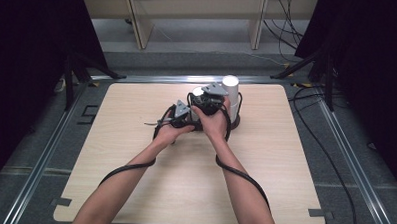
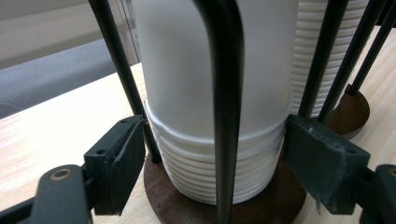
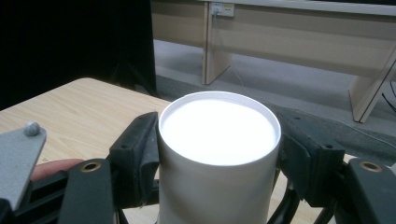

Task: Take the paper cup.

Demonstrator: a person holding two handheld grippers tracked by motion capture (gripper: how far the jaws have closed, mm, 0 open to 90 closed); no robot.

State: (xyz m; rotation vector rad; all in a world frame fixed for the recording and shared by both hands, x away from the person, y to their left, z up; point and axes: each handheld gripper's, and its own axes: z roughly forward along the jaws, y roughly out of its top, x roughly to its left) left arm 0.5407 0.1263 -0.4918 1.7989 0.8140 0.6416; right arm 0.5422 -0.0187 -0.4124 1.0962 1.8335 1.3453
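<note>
The stack of white ribbed-rim paper cups (image 2: 215,154) stands inverted inside a black wire cup holder (image 2: 224,116) on a round dark-brown wooden base (image 2: 261,205), near the far middle of the pale wooden table (image 1: 133,190). The topmost white cup (image 3: 219,154) rises above the rest, its flat bottom facing up.

The right gripper (image 3: 217,158) has its black jaws pressed against that top cup's wall, one on each side just below the upturned bottom, so it looks to be holding it. The left gripper (image 2: 215,149) sits low at the stack. Its jaws bracket the ribbed rims narrowly; the right pad (image 2: 317,158) seems to touch the rim edge, while the left pad (image 2: 126,158) stands just off behind a wire upright, so I cannot call it a firm grip.

A second holder with more white cups (image 2: 322,56) stands just beside, behind the first.

My guess is the top cup is about to be drawn off while the stack is steadied. The cups are nested tightly, so a lift could drag the next cup along, or tip the whole holder if the lower gripper slips. Squeezing too hard could dent the thin paper wall, and a jaw could snag on a wire upright.
</note>
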